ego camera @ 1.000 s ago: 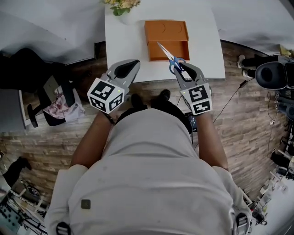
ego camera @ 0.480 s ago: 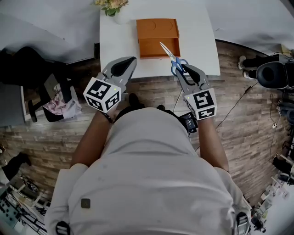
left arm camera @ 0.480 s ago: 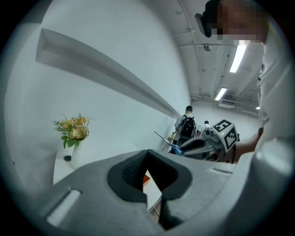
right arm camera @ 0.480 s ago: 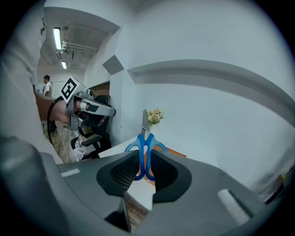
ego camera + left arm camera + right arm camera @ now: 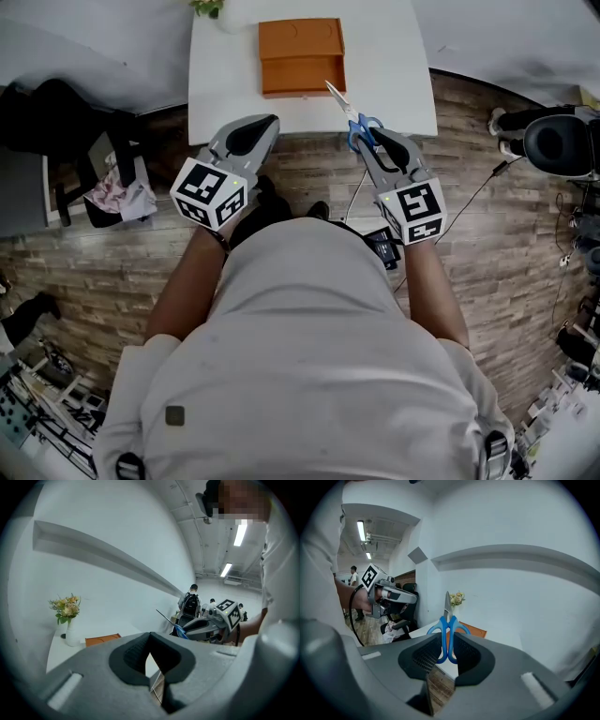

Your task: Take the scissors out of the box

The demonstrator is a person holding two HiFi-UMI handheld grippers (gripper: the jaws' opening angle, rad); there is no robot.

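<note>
The orange box [image 5: 300, 56] stands open on the white table [image 5: 398, 80], near its back. The scissors [image 5: 356, 117] have blue handles and closed blades. They hang in the air over the table's front edge, in front and to the right of the box. My right gripper [image 5: 367, 133] is shut on their handles, blades pointing away from me. In the right gripper view the scissors [image 5: 447, 620] stand upright between the pads, the box [image 5: 474, 630] behind them. My left gripper [image 5: 272, 122] is shut and holds nothing, over the floor in front of the table.
A vase of flowers [image 5: 68, 618] stands at the table's back left corner. A dark chair with a cloth [image 5: 108, 187] is left of me, and black equipment [image 5: 561, 141] is at the right. A cable [image 5: 473, 202] lies on the wooden floor.
Both grippers have drawn back from the table toward my body. The scissors have come away from the box to the table's front edge.
</note>
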